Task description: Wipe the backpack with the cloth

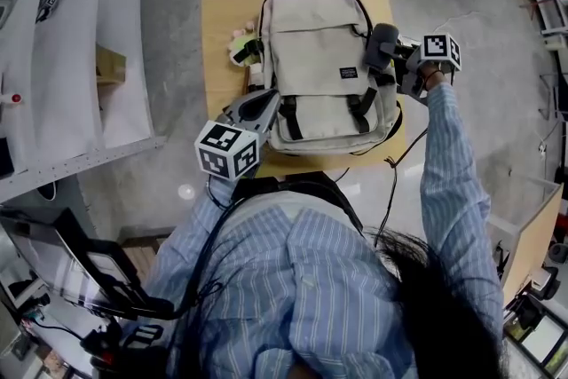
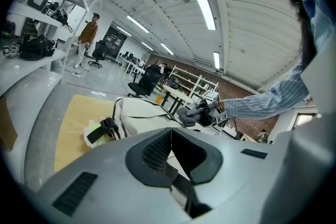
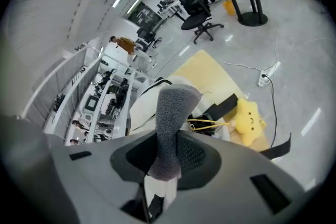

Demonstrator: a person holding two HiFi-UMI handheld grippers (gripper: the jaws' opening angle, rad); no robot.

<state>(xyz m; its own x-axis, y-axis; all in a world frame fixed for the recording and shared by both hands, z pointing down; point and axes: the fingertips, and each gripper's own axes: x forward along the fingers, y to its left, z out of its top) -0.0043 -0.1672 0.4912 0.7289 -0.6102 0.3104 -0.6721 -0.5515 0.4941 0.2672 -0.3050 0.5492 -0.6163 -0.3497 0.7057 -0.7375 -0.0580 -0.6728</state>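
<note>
The beige backpack (image 1: pixel 315 40) lies flat and covers most of the small wooden table (image 1: pixel 217 13). At the table's right edge, the right gripper (image 1: pixel 392 58) is clamped on the grey cloth (image 1: pixel 382 46), which is against the backpack's side. The left gripper (image 1: pixel 266 105) has its tips together at the backpack's near left corner. A yellow star plush (image 3: pixel 248 119) lies by the table's left edge, beside a black strap (image 3: pixel 223 106).
</note>
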